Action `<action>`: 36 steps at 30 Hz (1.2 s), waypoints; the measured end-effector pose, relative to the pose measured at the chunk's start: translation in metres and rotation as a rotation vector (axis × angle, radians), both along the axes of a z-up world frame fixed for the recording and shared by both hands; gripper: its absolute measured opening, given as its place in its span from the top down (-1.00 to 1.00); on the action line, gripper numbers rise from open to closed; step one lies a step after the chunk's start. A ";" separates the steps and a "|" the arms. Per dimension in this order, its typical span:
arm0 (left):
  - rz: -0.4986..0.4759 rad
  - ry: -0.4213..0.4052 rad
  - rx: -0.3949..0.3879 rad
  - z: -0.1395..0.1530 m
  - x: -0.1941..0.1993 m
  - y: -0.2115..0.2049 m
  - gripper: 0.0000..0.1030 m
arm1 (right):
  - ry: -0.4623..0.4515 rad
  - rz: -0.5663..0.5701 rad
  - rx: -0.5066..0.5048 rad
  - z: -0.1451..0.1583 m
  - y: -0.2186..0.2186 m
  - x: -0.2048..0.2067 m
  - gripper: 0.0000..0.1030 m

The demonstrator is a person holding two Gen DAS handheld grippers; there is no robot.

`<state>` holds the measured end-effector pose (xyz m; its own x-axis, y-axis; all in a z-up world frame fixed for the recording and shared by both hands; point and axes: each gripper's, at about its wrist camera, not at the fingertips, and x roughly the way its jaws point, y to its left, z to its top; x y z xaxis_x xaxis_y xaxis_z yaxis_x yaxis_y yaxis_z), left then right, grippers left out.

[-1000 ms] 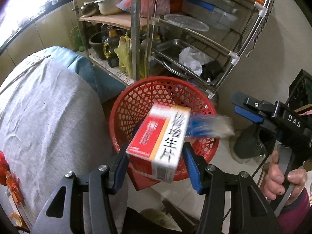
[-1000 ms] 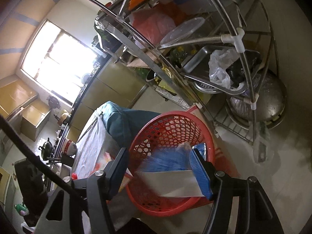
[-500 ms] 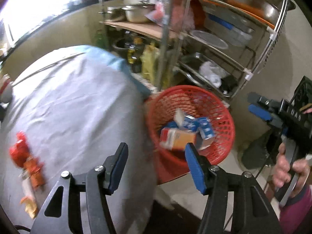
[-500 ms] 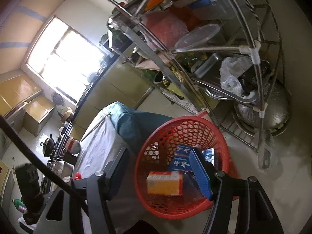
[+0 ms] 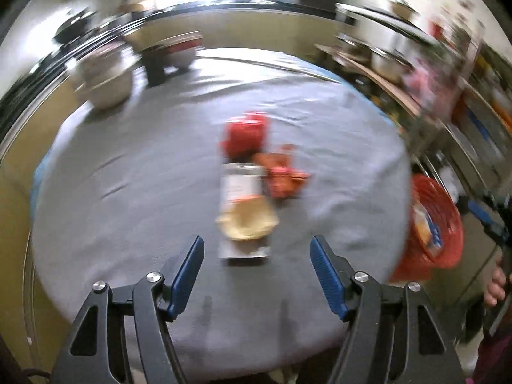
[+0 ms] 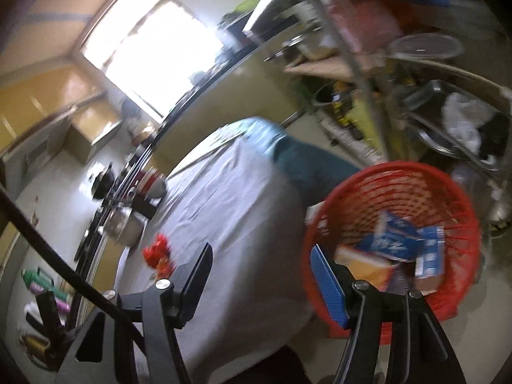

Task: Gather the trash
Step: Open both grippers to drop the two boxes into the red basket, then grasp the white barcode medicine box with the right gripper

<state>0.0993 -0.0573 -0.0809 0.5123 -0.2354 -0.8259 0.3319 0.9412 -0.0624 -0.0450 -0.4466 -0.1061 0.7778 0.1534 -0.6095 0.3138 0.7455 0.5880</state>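
My left gripper point(image 5: 257, 260) hangs over the grey-clothed round table point(image 5: 128, 192), its jaws opening with nothing between them. Just ahead of it lies a flat wrapper with a yellowish picture point(image 5: 244, 214), then a crumpled orange-red wrapper point(image 5: 283, 176) and a red packet point(image 5: 244, 134). The red mesh basket point(image 5: 438, 220) stands off the table's right edge. In the right wrist view that basket point(image 6: 393, 179) holds a blue box point(image 6: 395, 236), an orange box point(image 6: 368, 265) and another blue-white box point(image 6: 430, 256). My right gripper point(image 6: 260, 268) is open and empty beside the basket.
A metal rack point(image 6: 400, 73) with pans, bottles and bags stands behind the basket. Pots and a bowl point(image 5: 105, 80) sit at the table's far left. A hand point(image 5: 496, 288) on the right gripper's handle shows at the left wrist view's right edge. Both views are blurred.
The left gripper dropped the orange-red box into the basket, then swung left over the table. The right gripper let its blue packet fall in and swung left too.
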 end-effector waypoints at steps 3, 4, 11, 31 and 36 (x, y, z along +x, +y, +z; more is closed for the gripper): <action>0.070 0.018 -0.039 -0.005 0.007 0.027 -0.37 | 0.001 0.067 -0.023 0.004 0.029 0.016 -0.32; 0.077 0.025 -0.047 -0.007 0.009 0.028 -0.37 | 0.001 0.089 -0.032 0.006 0.039 0.021 -0.32; 0.009 0.046 -0.062 -0.020 0.014 0.018 -0.37 | 0.030 0.194 -0.103 0.004 0.084 0.037 -0.32; 0.060 0.096 -0.096 -0.051 0.070 0.031 -0.02 | 0.085 0.308 -0.125 -0.006 0.125 0.070 -0.29; 0.159 0.092 -0.078 -0.050 0.073 0.069 -0.02 | 0.088 0.379 -0.138 -0.006 0.155 0.085 -0.29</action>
